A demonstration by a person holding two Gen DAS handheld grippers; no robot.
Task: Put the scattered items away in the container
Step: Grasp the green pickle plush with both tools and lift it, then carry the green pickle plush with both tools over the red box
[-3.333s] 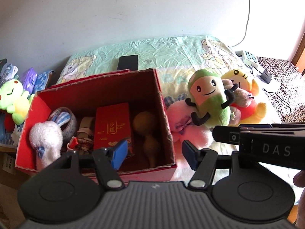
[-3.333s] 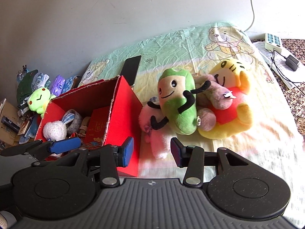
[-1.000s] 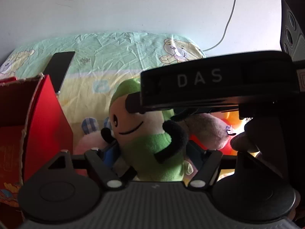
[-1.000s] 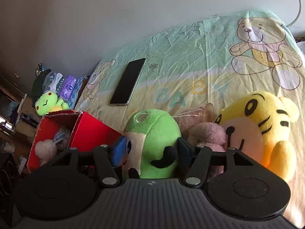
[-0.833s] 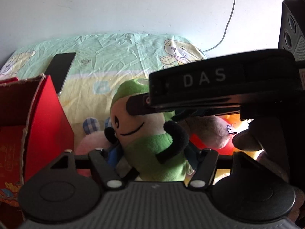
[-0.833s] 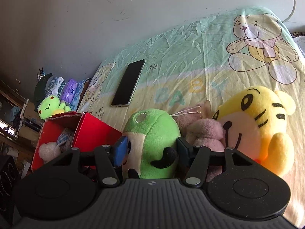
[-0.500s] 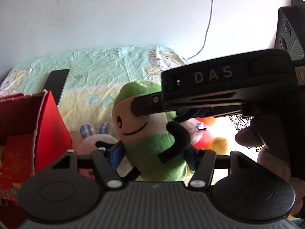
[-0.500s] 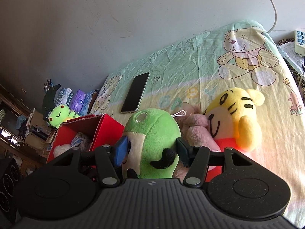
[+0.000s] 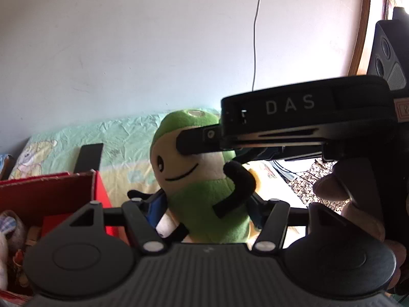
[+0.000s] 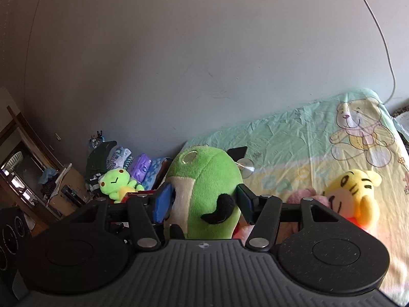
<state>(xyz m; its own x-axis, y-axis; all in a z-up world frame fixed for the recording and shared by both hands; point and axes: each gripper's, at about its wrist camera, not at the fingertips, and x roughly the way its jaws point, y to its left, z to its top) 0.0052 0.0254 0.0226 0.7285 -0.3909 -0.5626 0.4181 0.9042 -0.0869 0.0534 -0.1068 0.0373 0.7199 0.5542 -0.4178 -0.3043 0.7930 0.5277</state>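
A green plush toy [image 9: 204, 199] with a cream face and black arms hangs above the bed, held from two sides. My left gripper [image 9: 205, 206] is shut on its lower body. My right gripper [image 10: 204, 200] is shut on its head, seen from behind as a green plush toy [image 10: 204, 179]. In the left wrist view the right gripper's black housing [image 9: 301, 120] reaches in from the right, held by a hand [image 9: 337, 186]. The red cardboard box [image 9: 51, 186] stands open at the lower left with several items inside.
A yellow tiger plush [image 10: 352, 197] and a pink plush [image 10: 304, 197] lie on the bear-print bed sheet [image 10: 294, 148]. A black phone [image 9: 89, 156] lies behind the box. A green frog plush [image 10: 115, 181] sits among clutter left of the bed. A speaker [image 9: 391, 58] stands at the right.
Both grippers have risen with the green plush toy between them, lifting it off the other plush toys. The bed and the red box now sit lower in both views.
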